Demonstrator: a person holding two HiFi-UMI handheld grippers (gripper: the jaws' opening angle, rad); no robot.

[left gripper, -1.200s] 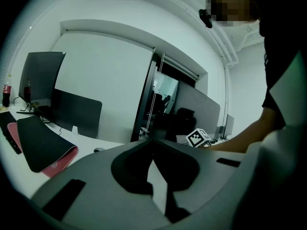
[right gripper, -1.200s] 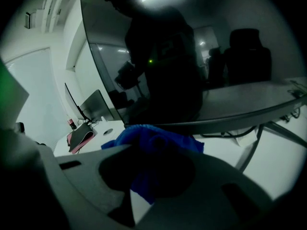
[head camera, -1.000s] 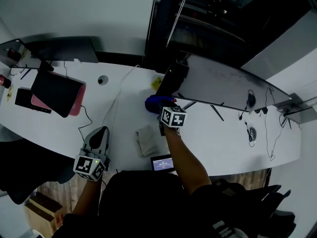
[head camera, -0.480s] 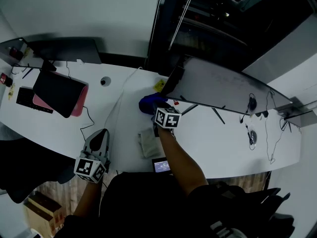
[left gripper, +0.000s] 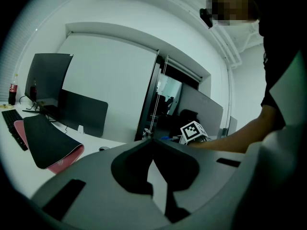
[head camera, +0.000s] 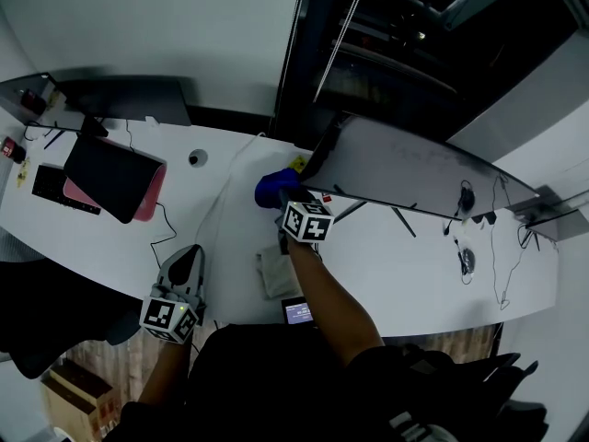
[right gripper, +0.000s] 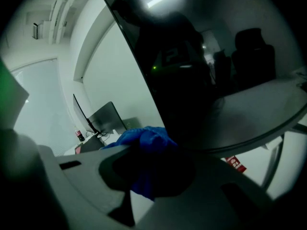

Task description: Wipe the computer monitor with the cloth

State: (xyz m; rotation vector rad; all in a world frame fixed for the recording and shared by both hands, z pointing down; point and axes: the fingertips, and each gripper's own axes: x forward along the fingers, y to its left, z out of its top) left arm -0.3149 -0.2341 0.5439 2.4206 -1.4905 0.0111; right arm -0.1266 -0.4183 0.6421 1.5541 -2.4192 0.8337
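Right claw (head camera: 288, 203) holds blue cloth (head camera: 273, 187) by monitor (head camera: 414, 168) edge; grey pad (head camera: 273, 270) nearby.

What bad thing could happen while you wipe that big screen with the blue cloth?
1. The right tongs grip the blue cloth right at the monitor's left edge. A hard push there might rock it on its thin legs.
2. The cloth is bunched up, so the hard tongs might touch the screen.
3. The forearm passes beside a small lit device at the desk's front edge and might nudge it off.
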